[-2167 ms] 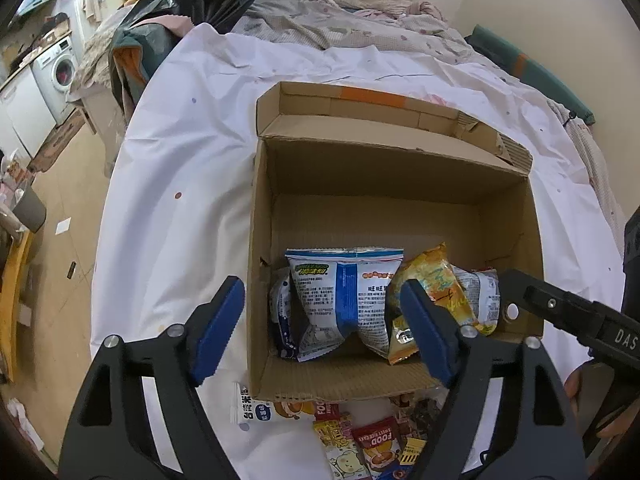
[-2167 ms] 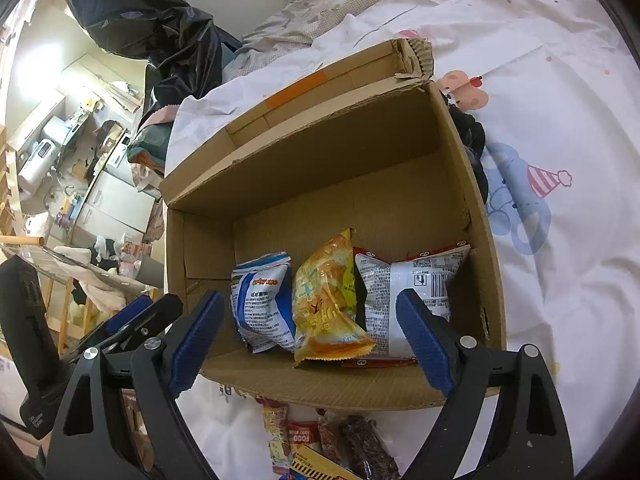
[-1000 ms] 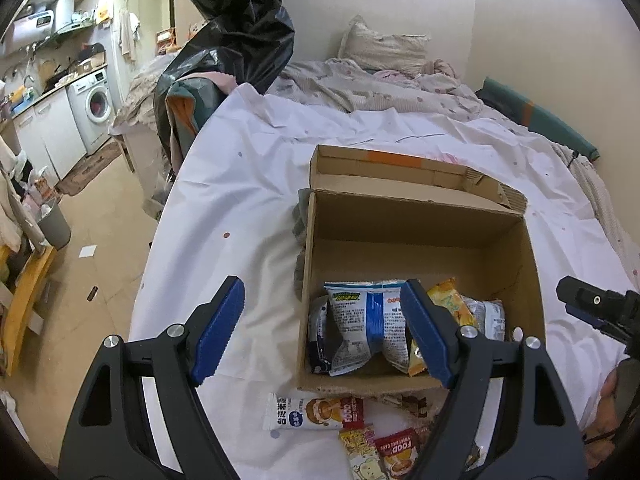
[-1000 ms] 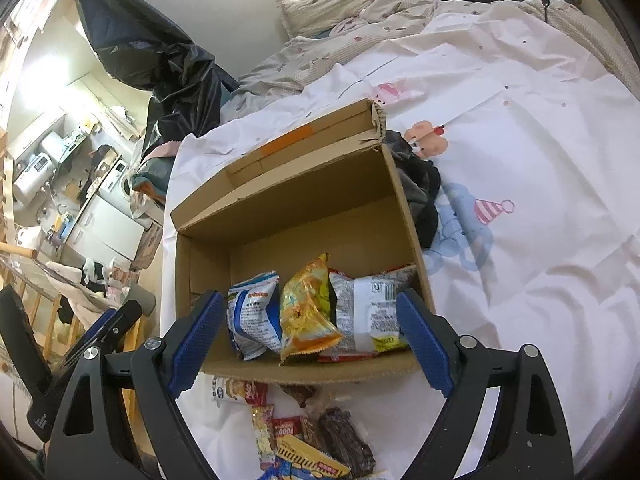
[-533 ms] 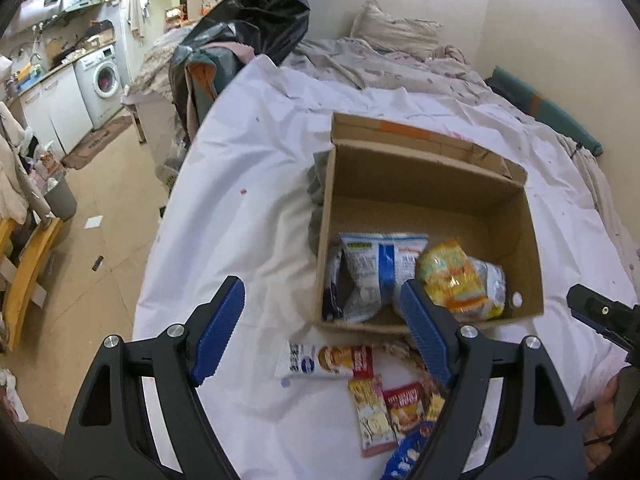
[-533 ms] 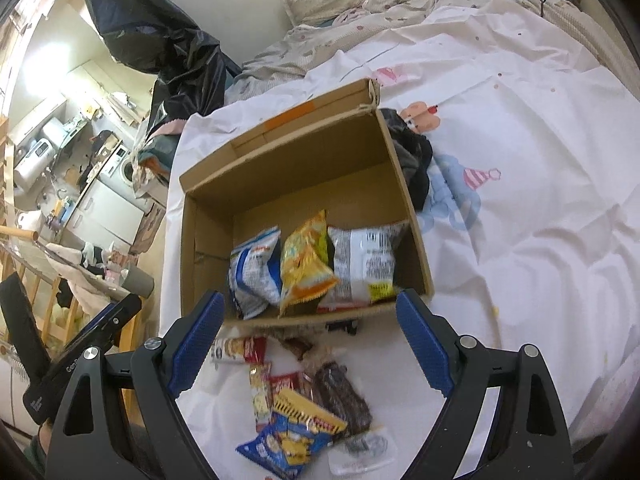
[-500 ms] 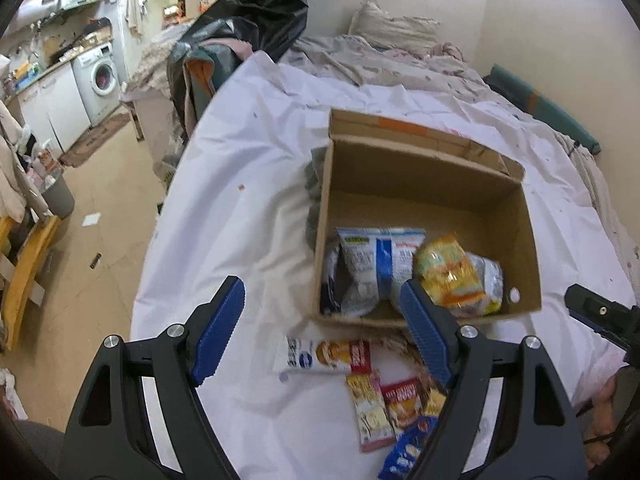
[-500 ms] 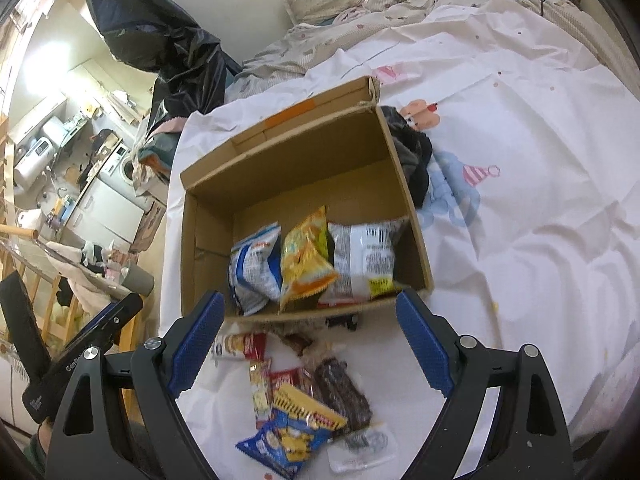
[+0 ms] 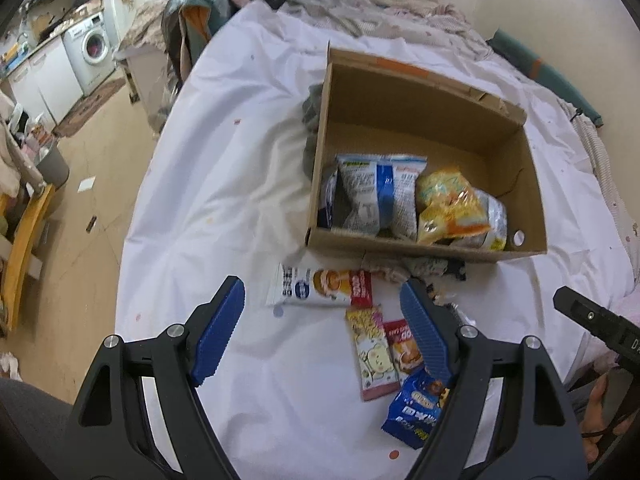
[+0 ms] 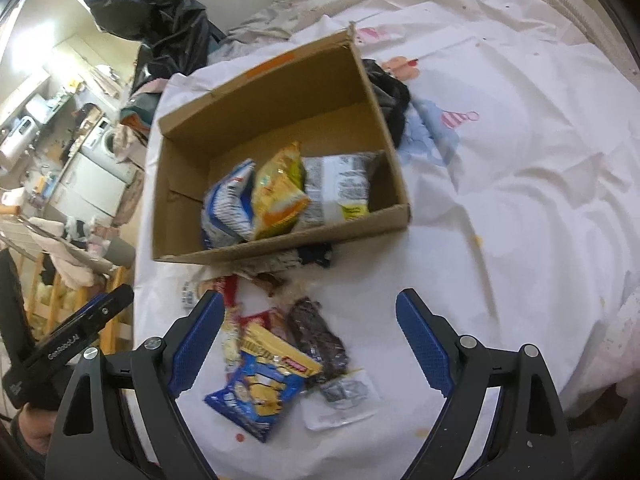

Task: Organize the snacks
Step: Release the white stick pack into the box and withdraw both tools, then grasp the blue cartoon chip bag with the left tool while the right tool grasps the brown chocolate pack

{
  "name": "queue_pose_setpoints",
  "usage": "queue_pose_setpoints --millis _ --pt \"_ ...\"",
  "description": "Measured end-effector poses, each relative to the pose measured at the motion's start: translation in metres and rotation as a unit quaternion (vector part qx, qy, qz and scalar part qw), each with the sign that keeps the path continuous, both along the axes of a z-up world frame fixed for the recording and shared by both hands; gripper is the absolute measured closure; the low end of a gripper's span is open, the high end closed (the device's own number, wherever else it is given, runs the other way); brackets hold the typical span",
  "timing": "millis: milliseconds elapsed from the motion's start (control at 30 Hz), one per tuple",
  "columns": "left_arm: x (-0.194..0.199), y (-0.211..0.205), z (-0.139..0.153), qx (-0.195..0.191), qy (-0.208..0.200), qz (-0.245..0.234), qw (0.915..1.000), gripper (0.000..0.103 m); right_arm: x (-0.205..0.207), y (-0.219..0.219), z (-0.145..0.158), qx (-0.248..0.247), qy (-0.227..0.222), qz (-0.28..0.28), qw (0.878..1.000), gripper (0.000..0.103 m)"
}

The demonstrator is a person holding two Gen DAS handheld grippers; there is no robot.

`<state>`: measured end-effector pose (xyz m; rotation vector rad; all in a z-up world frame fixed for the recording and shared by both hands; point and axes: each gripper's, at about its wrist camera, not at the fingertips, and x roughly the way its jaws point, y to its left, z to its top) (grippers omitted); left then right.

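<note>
While pointed steeply down over the white bed sheet (image 9: 224, 184), hovered with left tool (image 9: 322, 330) spread wide, blue pads (image 9: 218, 330) gripping nothing. Looked past a washing machine (image 9: 94, 46) far off at the left edge, across bare floor. Found, just ahead between the pads, a long white-and-red snack packet (image 9: 320, 290) flat on the sheet. Saw a yellow packet (image 9: 372, 346) and a red one (image 9: 404, 348) side by side to its right, then a blue cookie bag (image 9: 416, 412) partly hidden behind the right pad. Noted the cardboard box (image 9: 424, 246) beyond them, open-topped, holding a blue-and-white bag (image 9: 378, 196), a yellow-orange bag (image 9: 450, 208) and a silvery bag (image 9: 494, 216) leaning together against the near wall.

Held right tool (image 10: 312, 338) likewise splayed and empty over the same sheet. Caught the blue cookie bag (image 10: 256, 396) nearest, overlapped by a yellow pack (image 10: 276, 350), with a dark brown wrapper (image 10: 318, 336) just to the right and a clear sachet (image 10: 344, 398) below it. Kept the box (image 10: 280, 246) farther ahead, dark cloth (image 10: 390, 96) bunched at its right side. Showed part of the other tool's black body at the left edge.
</note>
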<state>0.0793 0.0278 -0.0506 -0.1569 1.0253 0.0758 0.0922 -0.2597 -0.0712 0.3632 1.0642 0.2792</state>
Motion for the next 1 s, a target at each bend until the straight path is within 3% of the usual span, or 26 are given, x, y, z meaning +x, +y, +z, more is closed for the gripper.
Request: queue_pose_setpoints --millis 267,467,600,700,767,833,1000 --pt "0.006 -0.013 -0.030 -0.023 0.079 -0.026 0.9963 0.025 0.000 -0.016 -0.005 -0.001 0.014 -0.031 0.999 0.013" --pt "0.006 -0.034 -0.057 -0.057 0.143 -0.068 0.9858 0.026 0.003 -0.020 -0.011 -0.003 0.030 -0.037 0.999 0.013" --pt "-0.003 -0.085 -0.070 -0.021 0.163 -0.164 0.9726 0.025 0.003 -0.019 -0.012 -0.012 0.031 -0.035 0.999 0.013" --pt "-0.013 -0.130 -0.086 0.049 0.178 -0.253 0.9497 0.025 0.002 -0.020 -0.013 -0.013 0.034 -0.035 0.999 0.013" --pt "-0.021 -0.151 -0.097 0.096 0.174 -0.288 0.9368 0.025 0.002 -0.023 -0.013 -0.012 0.034 -0.037 0.999 0.013" --pt "-0.023 -0.159 -0.102 0.106 0.177 -0.297 0.9322 0.025 0.002 -0.026 -0.013 -0.010 0.033 -0.041 0.999 0.013" --pt "-0.017 -0.157 -0.104 0.112 0.175 -0.289 0.9347 0.030 0.003 -0.032 -0.013 -0.005 0.035 -0.050 0.998 0.013"
